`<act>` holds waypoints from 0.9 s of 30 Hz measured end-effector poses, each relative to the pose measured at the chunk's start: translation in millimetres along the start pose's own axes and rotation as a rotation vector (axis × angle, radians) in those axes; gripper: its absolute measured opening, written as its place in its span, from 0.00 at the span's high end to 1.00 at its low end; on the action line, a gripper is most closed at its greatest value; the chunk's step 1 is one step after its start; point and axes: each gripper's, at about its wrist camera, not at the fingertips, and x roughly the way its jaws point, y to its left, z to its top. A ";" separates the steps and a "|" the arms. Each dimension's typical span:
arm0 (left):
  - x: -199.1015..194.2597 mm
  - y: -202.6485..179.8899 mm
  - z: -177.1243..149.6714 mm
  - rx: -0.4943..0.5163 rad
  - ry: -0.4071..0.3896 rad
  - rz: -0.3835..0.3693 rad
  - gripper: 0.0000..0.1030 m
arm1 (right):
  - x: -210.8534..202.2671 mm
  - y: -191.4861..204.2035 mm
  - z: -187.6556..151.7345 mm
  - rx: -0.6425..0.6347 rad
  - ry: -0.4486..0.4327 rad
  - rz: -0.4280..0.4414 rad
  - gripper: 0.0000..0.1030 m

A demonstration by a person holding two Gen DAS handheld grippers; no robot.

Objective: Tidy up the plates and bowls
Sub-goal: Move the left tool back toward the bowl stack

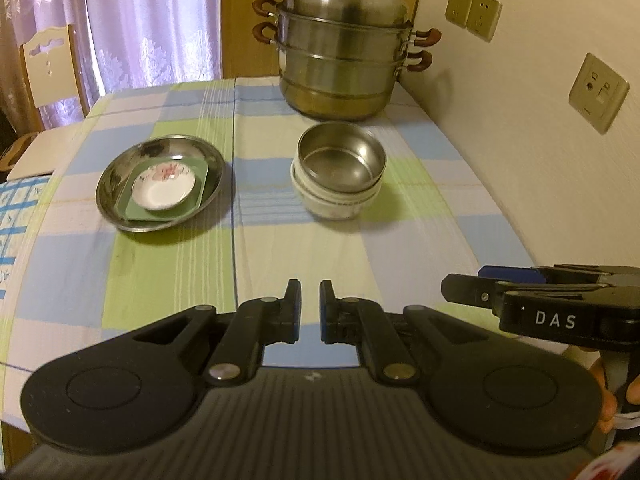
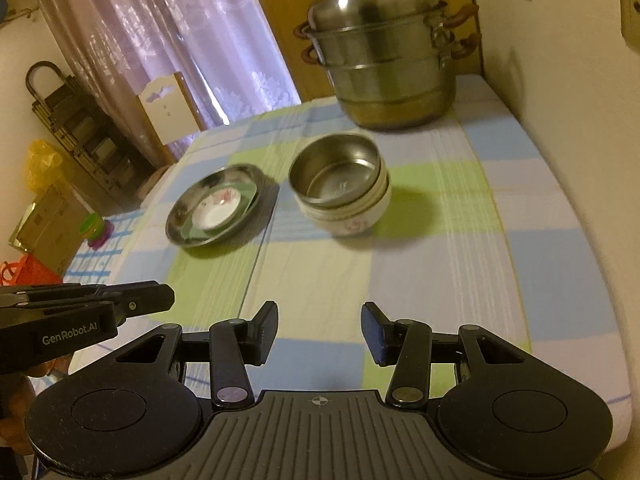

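Note:
A steel plate [image 1: 116, 176] lies on the checked tablecloth at the left, holding a green square plate [image 1: 200, 188] and a small white flowered dish [image 1: 164, 186] stacked on it. To its right a steel bowl [image 1: 340, 158] is nested in white ceramic bowls [image 1: 336, 204]. The same plate stack [image 2: 216, 208] and bowl stack [image 2: 340, 188] show in the right wrist view. My left gripper [image 1: 310, 310] is nearly closed with a narrow gap and empty, hovering near the table's front. My right gripper [image 2: 320, 332] is open and empty, also well short of the dishes.
A large steel steamer pot [image 1: 344, 48] stands at the back of the table by the wall [image 1: 520, 140]. A chair [image 1: 48, 68] and curtains stand beyond the left edge. A rack [image 2: 72, 128], boxes and bags sit on the floor to the left.

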 end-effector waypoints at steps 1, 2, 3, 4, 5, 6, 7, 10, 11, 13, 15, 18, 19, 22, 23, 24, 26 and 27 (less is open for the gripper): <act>-1.2 2.6 -2.5 0.001 0.005 -0.001 0.93 | 0.7 1.8 -2.3 0.000 0.006 0.000 0.55; -2.1 5.0 -5.1 0.001 0.009 -0.002 0.93 | 1.4 4.3 -5.4 0.000 0.013 -0.001 0.55; -2.7 7.4 -7.5 0.004 0.015 -0.004 0.93 | 1.6 6.0 -8.4 0.003 0.016 -0.005 0.55; -3.2 9.5 -10.2 0.007 0.021 -0.005 0.93 | 1.8 8.3 -11.3 0.007 0.020 -0.012 0.55; -3.9 11.4 -12.6 0.010 0.028 -0.008 0.93 | 2.0 10.4 -13.9 0.014 0.023 -0.018 0.55; -4.6 13.9 -15.0 0.015 0.034 -0.015 0.93 | 2.2 12.2 -15.8 0.022 0.026 -0.022 0.55; -5.4 15.9 -16.8 0.018 0.039 -0.019 0.93 | 2.3 14.3 -18.3 0.029 0.029 -0.026 0.55; -7.2 23.5 -20.5 0.032 0.053 -0.032 0.93 | 1.9 21.6 -24.7 0.046 0.034 -0.044 0.55; -7.5 26.0 -21.5 0.036 0.057 -0.035 0.93 | 1.9 24.2 -26.2 0.052 0.034 -0.049 0.55; -9.0 32.2 -23.2 0.045 0.061 -0.042 0.93 | 2.6 29.5 -29.4 0.066 0.036 -0.060 0.55; -10.0 38.6 -23.2 0.053 0.064 -0.046 0.93 | 4.2 36.2 -31.7 0.078 0.036 -0.071 0.55; -11.4 49.8 -23.7 0.059 0.070 -0.054 0.93 | 6.8 44.9 -35.3 0.096 0.038 -0.084 0.55; -12.0 53.4 -23.7 0.063 0.071 -0.058 0.93 | 7.8 48.3 -36.3 0.101 0.038 -0.088 0.55; -12.9 62.3 -24.1 0.072 0.075 -0.067 0.93 | 10.6 58.0 -38.2 0.112 0.039 -0.100 0.55; -13.2 65.3 -24.6 0.075 0.077 -0.069 0.93 | 11.4 60.9 -38.9 0.116 0.039 -0.104 0.55; -13.4 68.4 -24.9 0.078 0.079 -0.072 0.93 | 12.9 64.2 -39.1 0.119 0.038 -0.109 0.55; -13.2 75.3 -25.0 0.085 0.083 -0.077 0.93 | 15.5 69.8 -39.7 0.123 0.036 -0.117 0.55; -12.9 78.6 -25.2 0.089 0.085 -0.080 0.93 | 17.1 72.5 -40.1 0.125 0.036 -0.123 0.55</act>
